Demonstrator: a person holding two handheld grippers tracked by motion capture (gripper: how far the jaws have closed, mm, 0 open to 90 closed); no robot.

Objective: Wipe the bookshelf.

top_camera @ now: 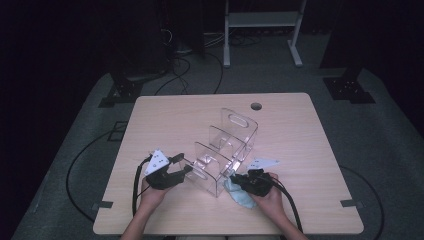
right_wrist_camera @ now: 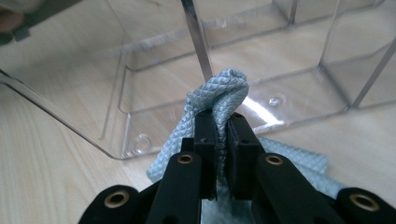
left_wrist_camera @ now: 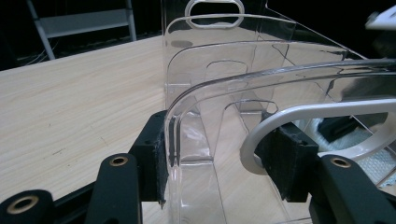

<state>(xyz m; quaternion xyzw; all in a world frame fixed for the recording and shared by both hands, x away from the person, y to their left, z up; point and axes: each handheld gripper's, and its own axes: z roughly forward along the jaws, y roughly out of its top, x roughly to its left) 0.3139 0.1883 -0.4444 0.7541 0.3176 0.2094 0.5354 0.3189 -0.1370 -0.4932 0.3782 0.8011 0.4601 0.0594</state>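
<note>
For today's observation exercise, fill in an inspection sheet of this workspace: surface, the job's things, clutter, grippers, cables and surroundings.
Surface: pale wooden table, with a round hole near its far edge.
Job's things: clear plastic organiser with compartments stands mid-table; light blue cloth bunched against its near wall.
Clutter: nothing seen.
Grippers: left gripper clamps the organiser's end wall; right gripper is shut on the cloth.
Cables: a black cable trails from each gripper; more lie on the floor.
Surroundings: dark room, grey floor mat, white metal frame behind the table.
</note>
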